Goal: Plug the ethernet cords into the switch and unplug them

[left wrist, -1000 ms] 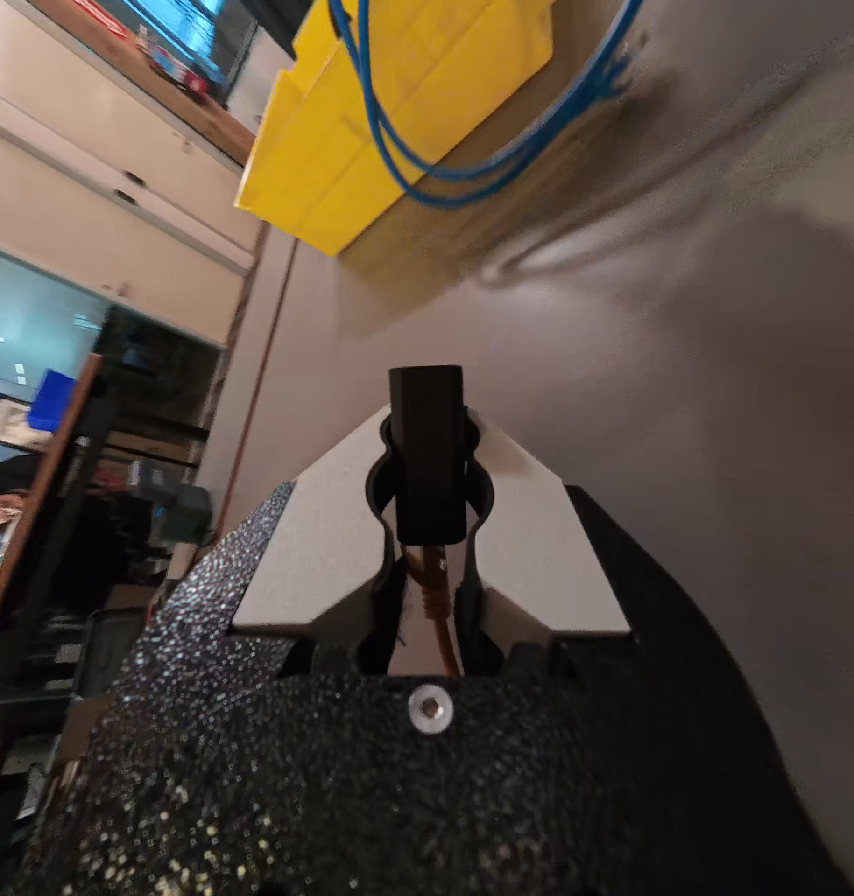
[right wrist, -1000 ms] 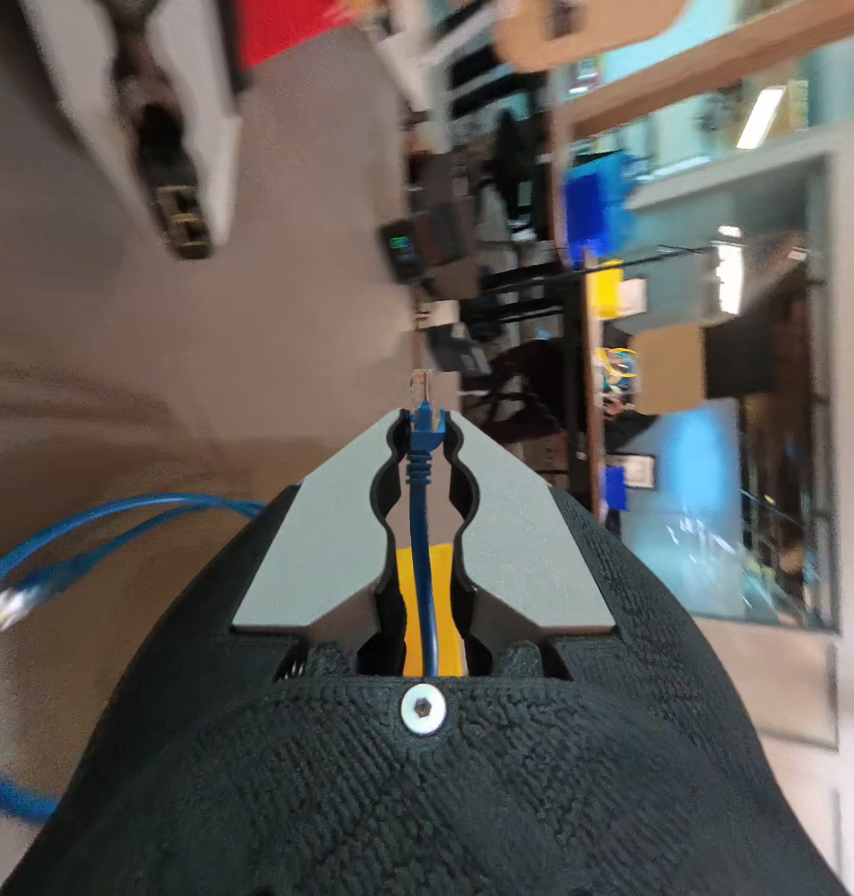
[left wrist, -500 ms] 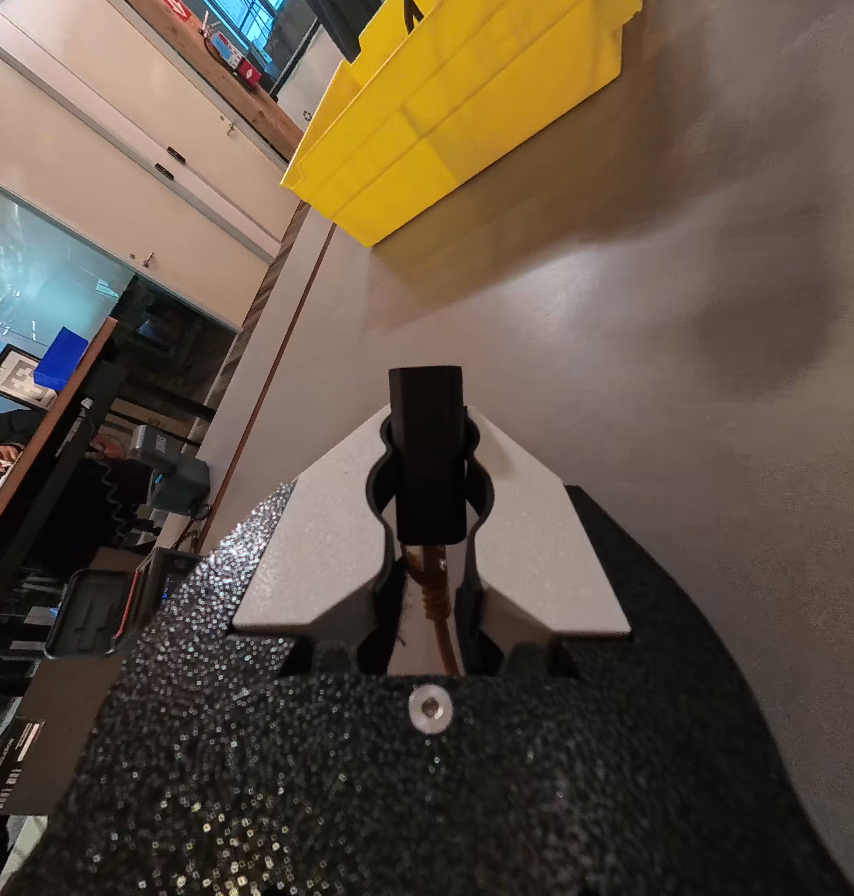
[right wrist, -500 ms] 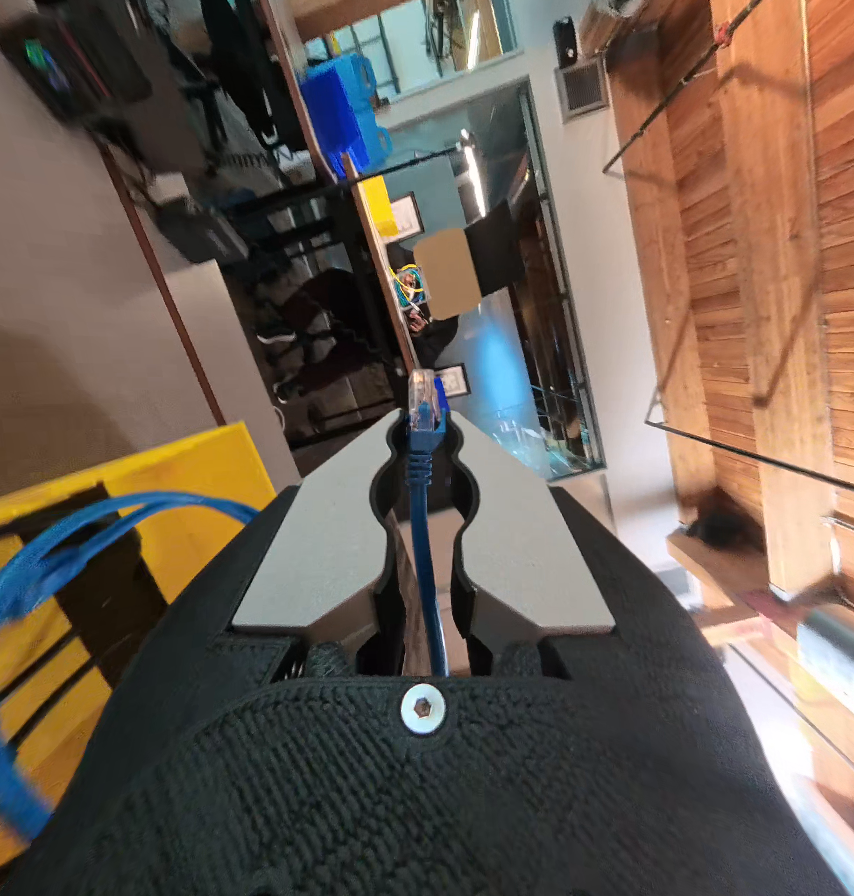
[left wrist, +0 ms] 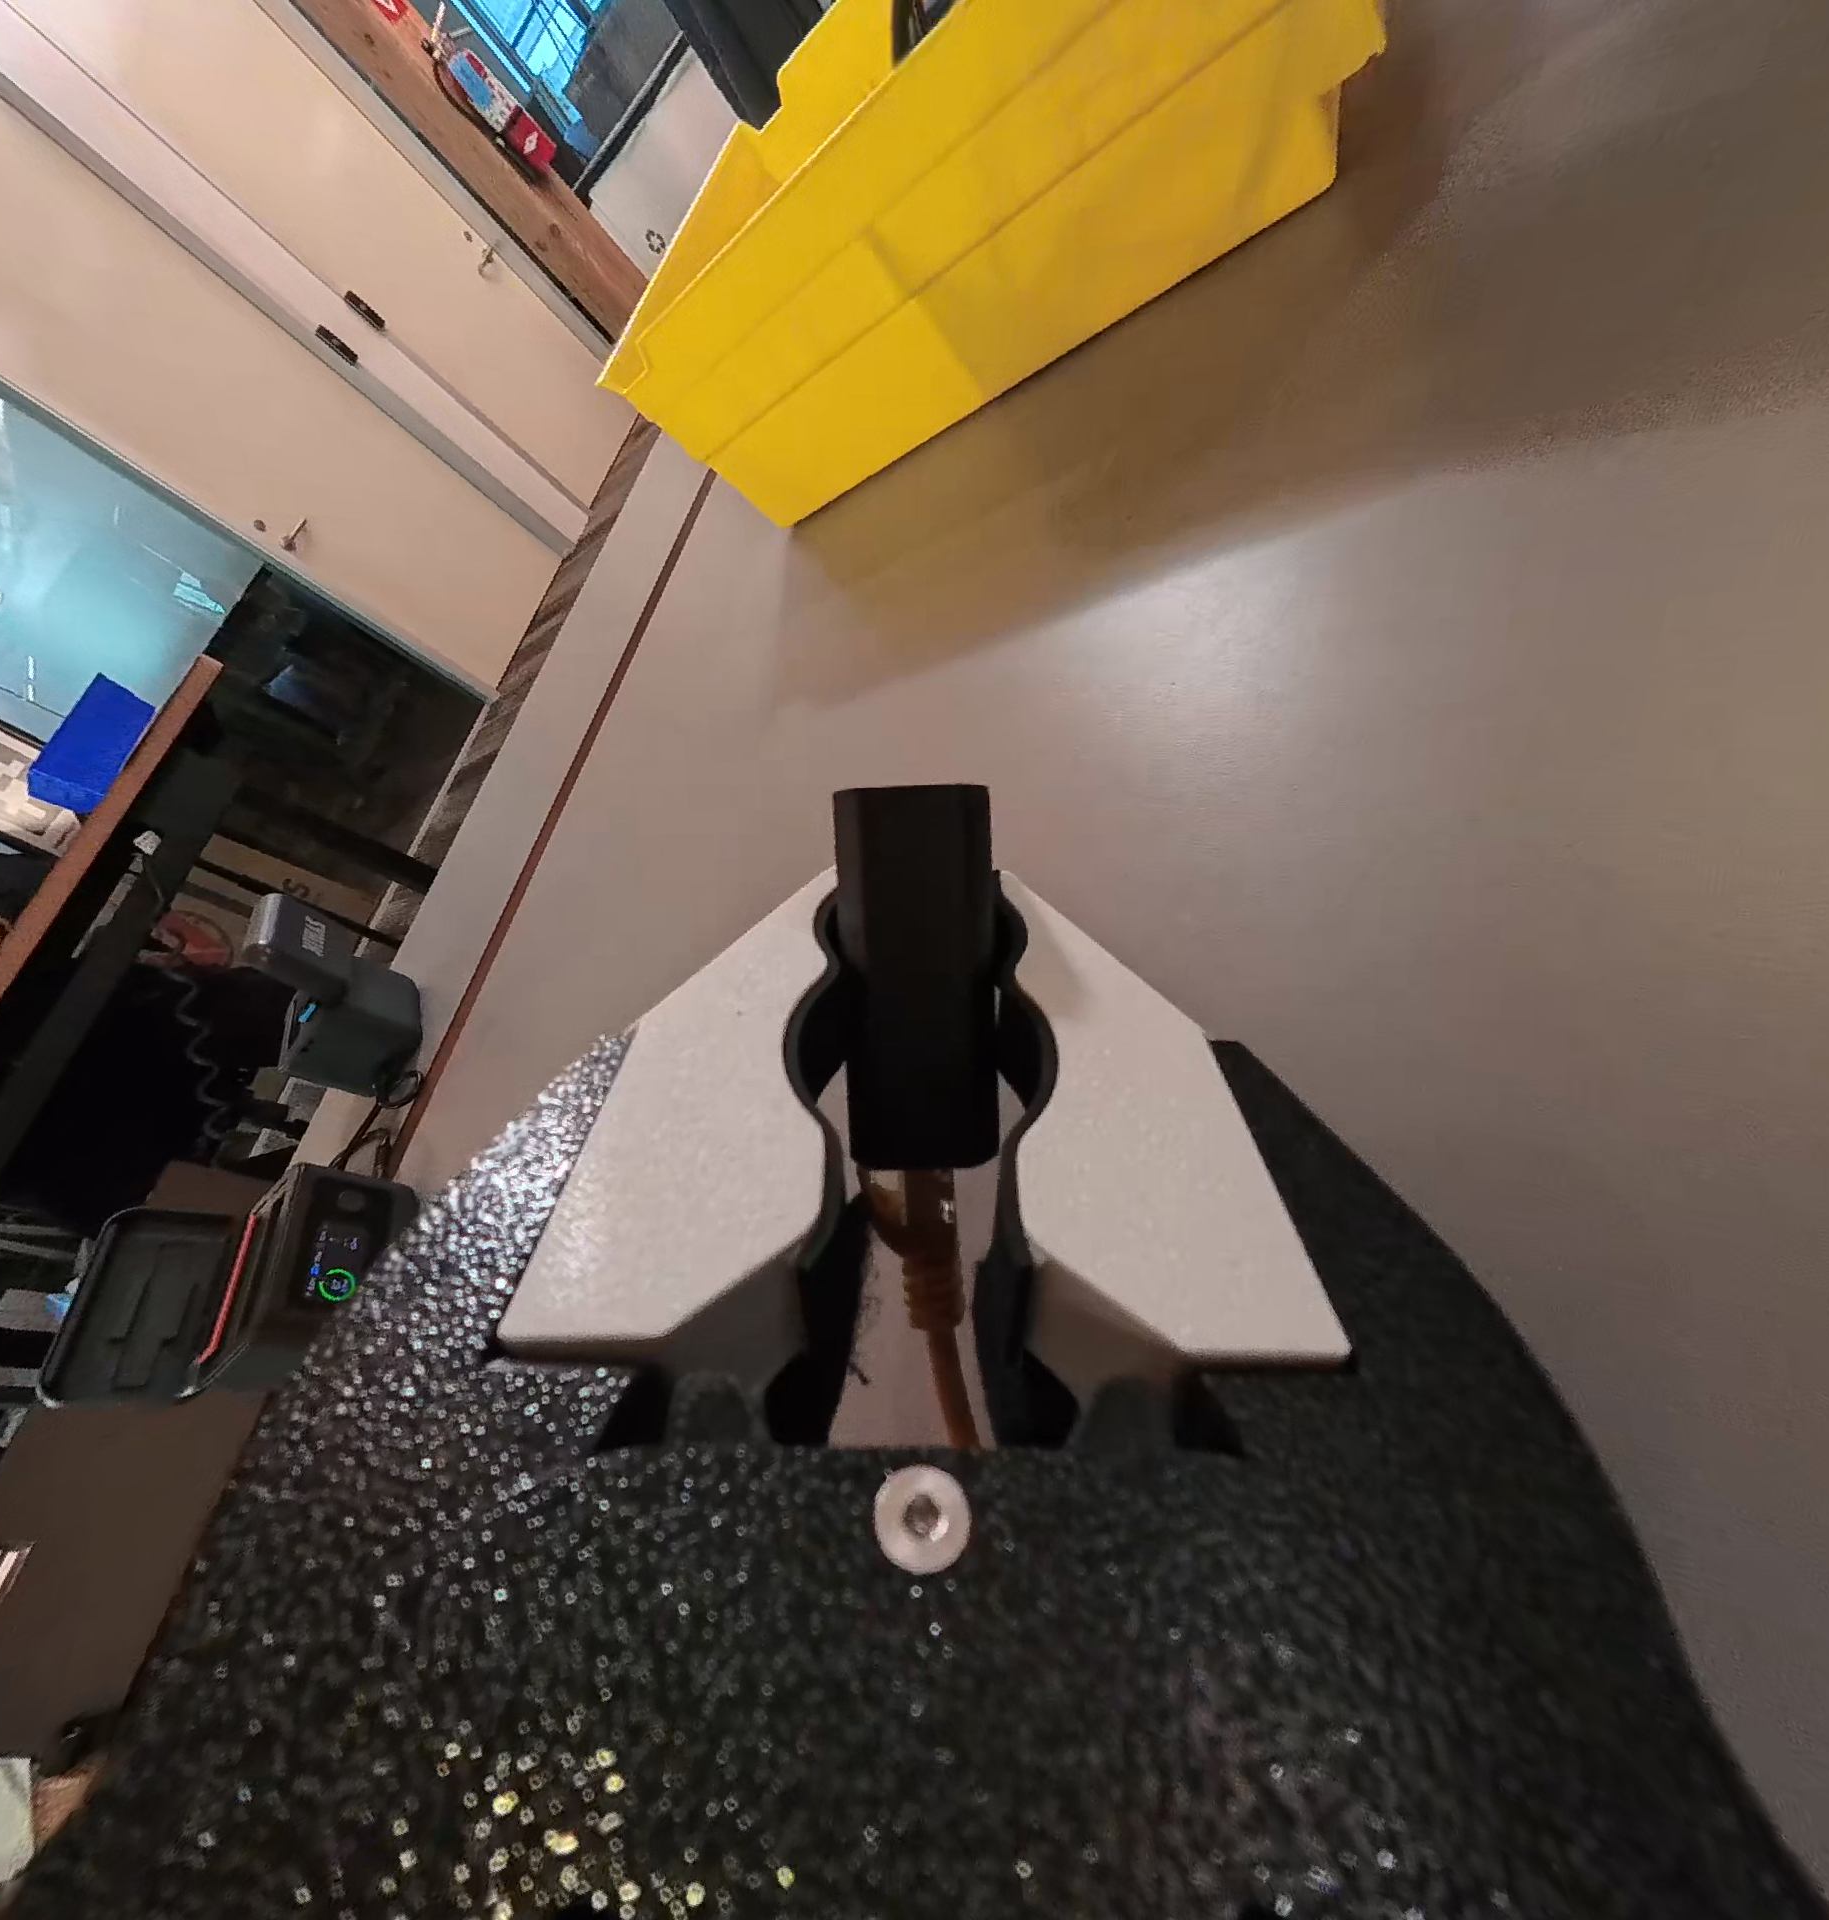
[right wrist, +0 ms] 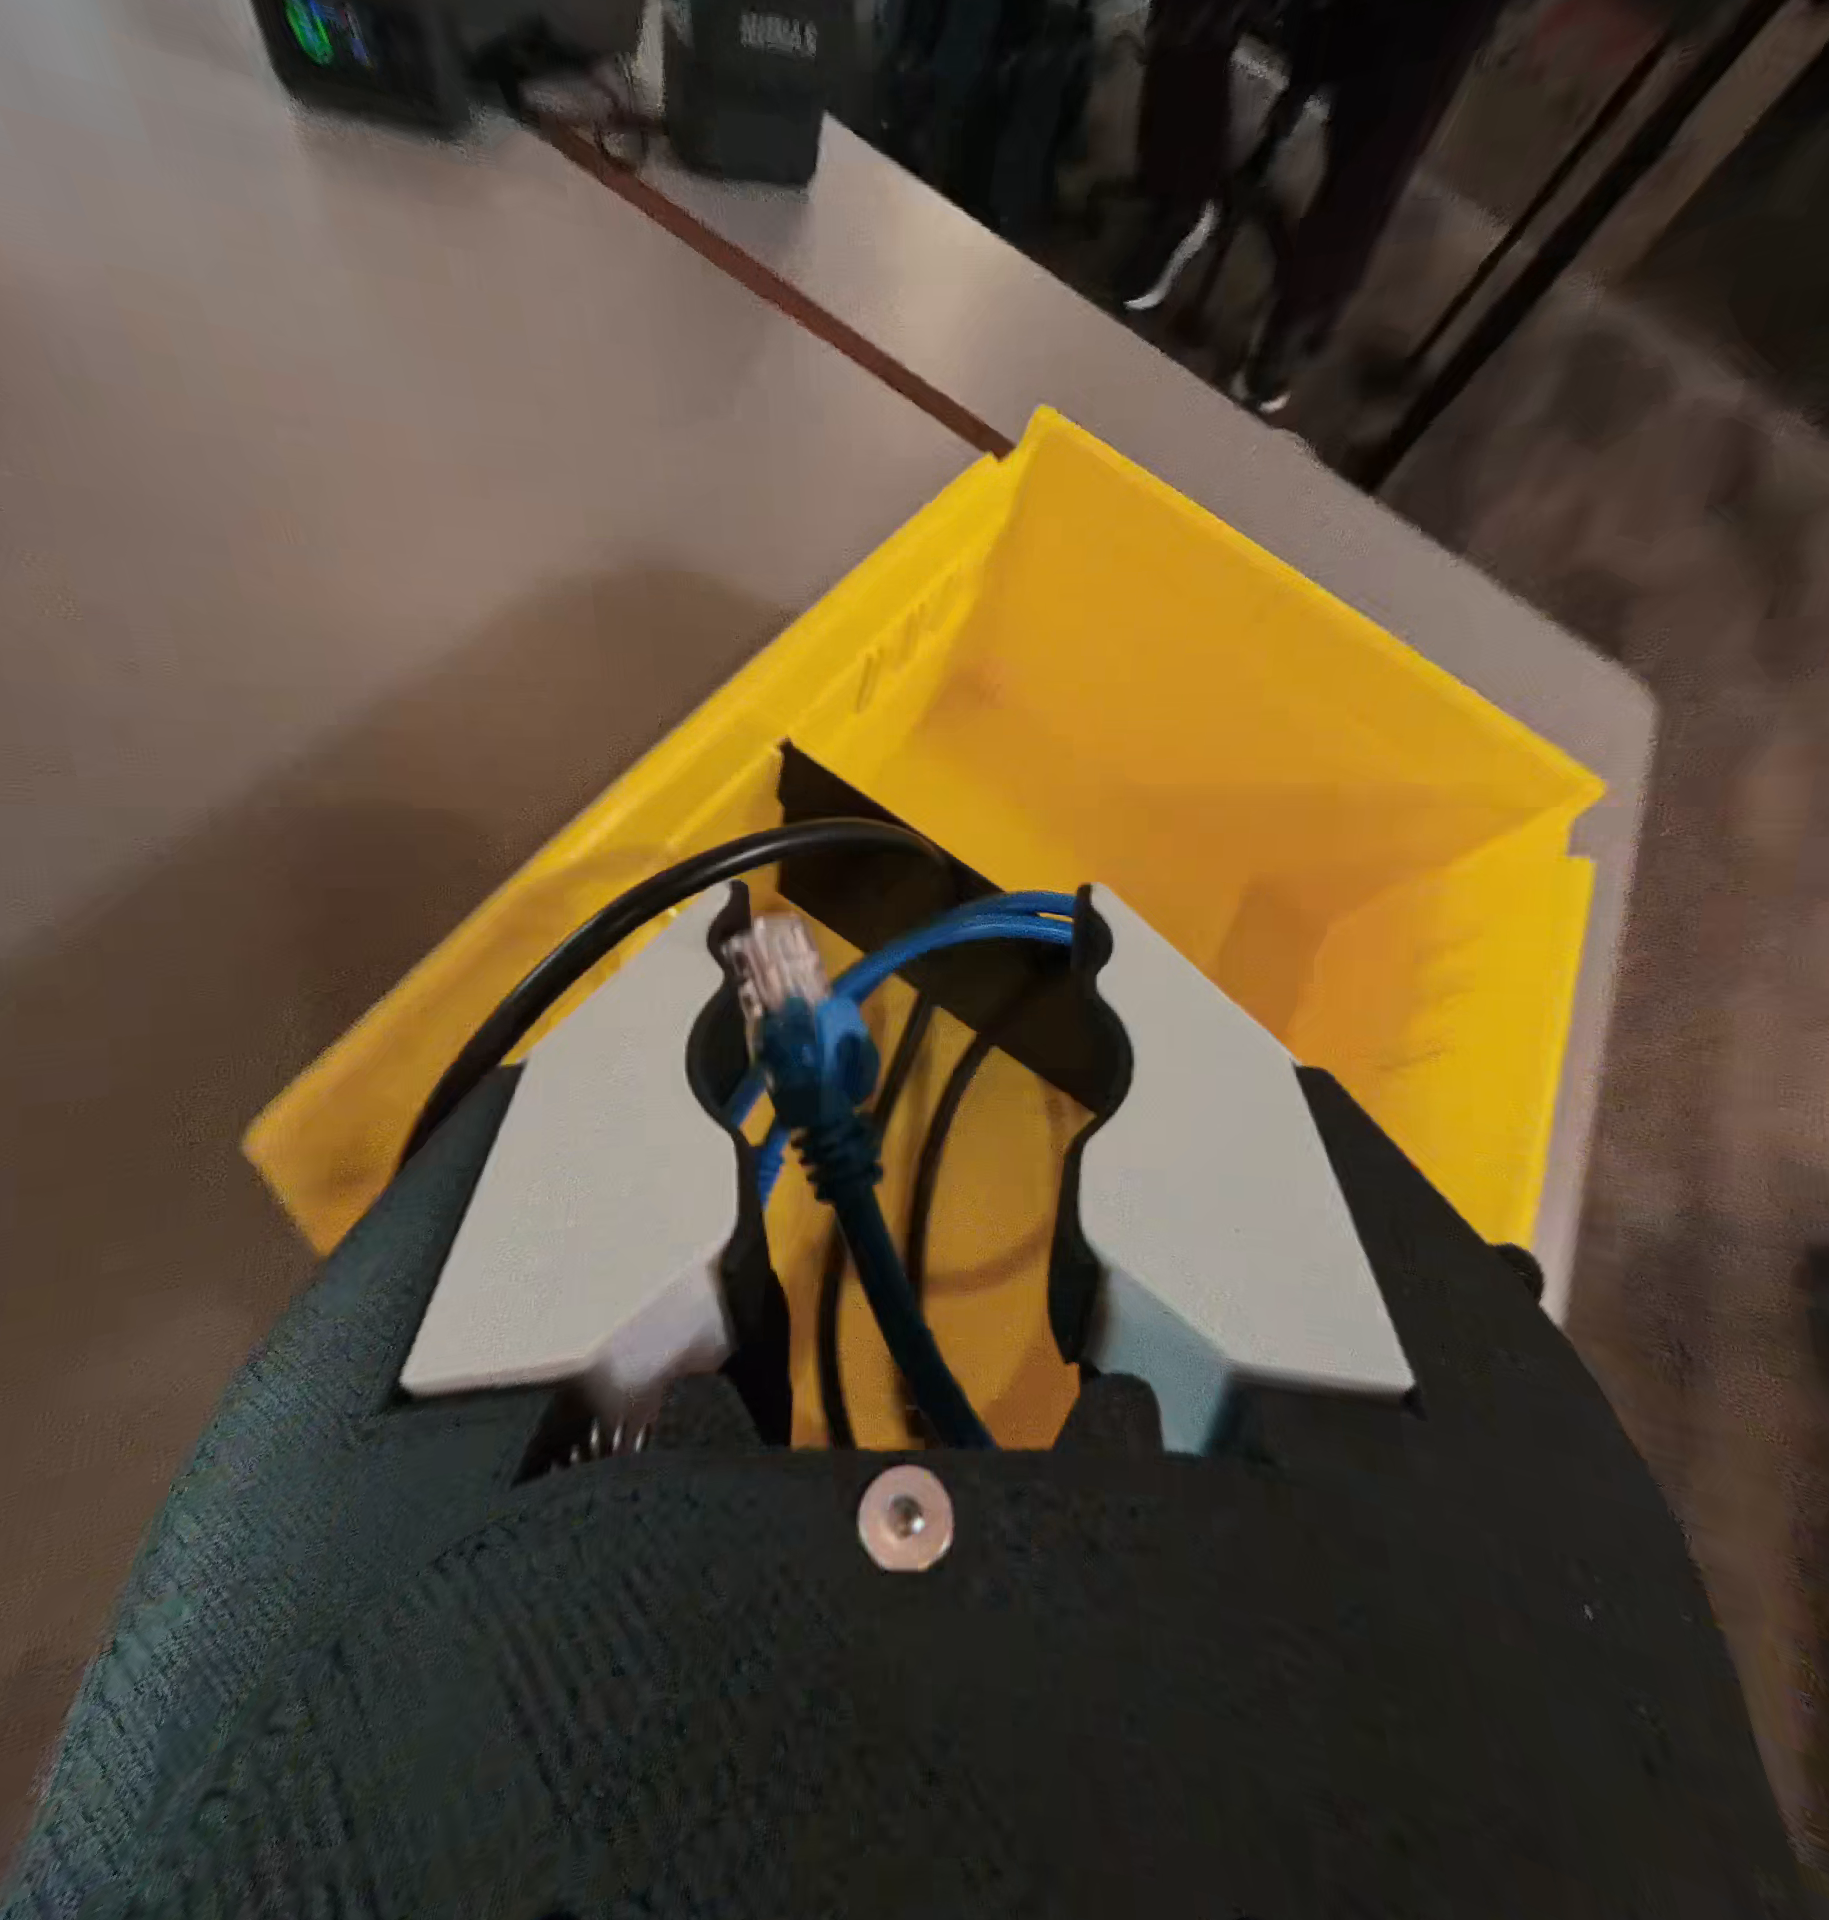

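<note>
Left wrist view first: the left gripper is clenched on a small black block, presumably the switch, with an orange cord coming out of its back end between the fingers. It hangs over the grey table, and the yellow bin sits well ahead at the top. The block sticks out past the fingertips, so I reckon a sideways nudge could twist it in the grip, and the orange cord could pull on it if it snags. Compared with a second ago, the blue loop that lay in front of the bin is gone from this view, the bin sits further right, and the grip on the block looks unchanged.

Right wrist view: the right gripper has let go. Its jaws stand wide apart over the bin, and the blue cord with its clear plug leans loose against the left finger. A black cable arches over the bin wall. Half a second back those jaws were pinching the blue cord, aimed out at the room. My worry is the plug catches on the finger when the gripper lifts and gets dragged out, or tangles with the black cable.
</note>
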